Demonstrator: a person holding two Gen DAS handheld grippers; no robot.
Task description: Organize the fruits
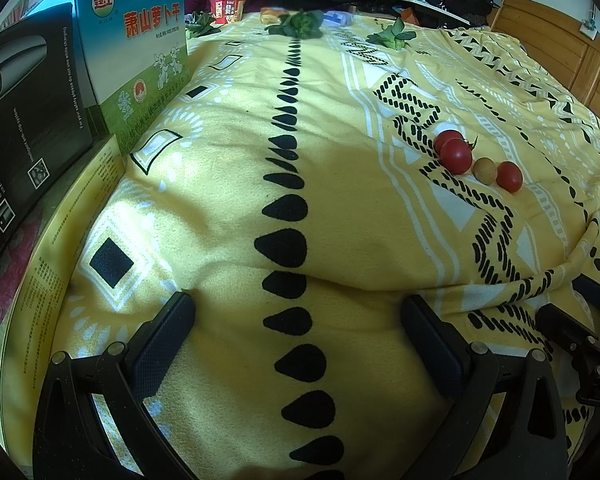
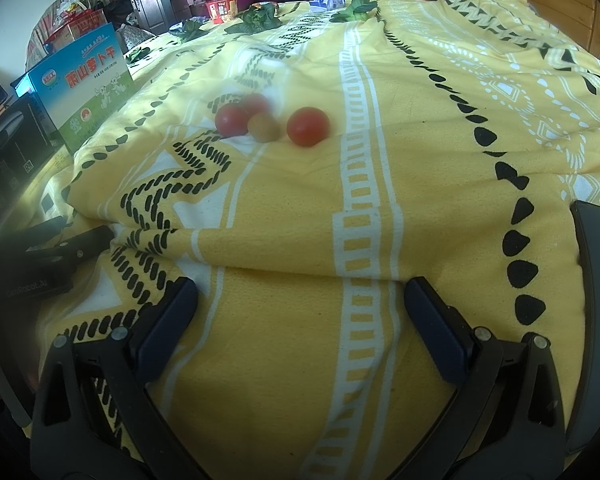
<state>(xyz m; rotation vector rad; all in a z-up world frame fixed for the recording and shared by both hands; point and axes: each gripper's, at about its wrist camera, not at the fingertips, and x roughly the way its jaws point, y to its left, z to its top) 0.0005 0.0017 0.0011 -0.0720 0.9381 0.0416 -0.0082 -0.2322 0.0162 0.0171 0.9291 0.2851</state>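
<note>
Tomatoes and a brown fruit were clustered on the blanket at 1 o'clock; left gripper and right gripper were spread, nothing held.

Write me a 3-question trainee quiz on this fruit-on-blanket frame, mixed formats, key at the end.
1. True or false: the left gripper is shut on a red tomato.
2. Multiple choice: the small round tan-brown fruit lies (A) inside the blue-and-green printed cardboard box, (B) between round red tomatoes on the yellow patterned blanket, (C) between the right gripper's fingers.
3. Fill in: the leafy green vegetables lie at the blanket's ___ edge, beyond the fruits.

Key: 1 false, both grippers are open and hold nothing; 2 B; 3 far.
</note>
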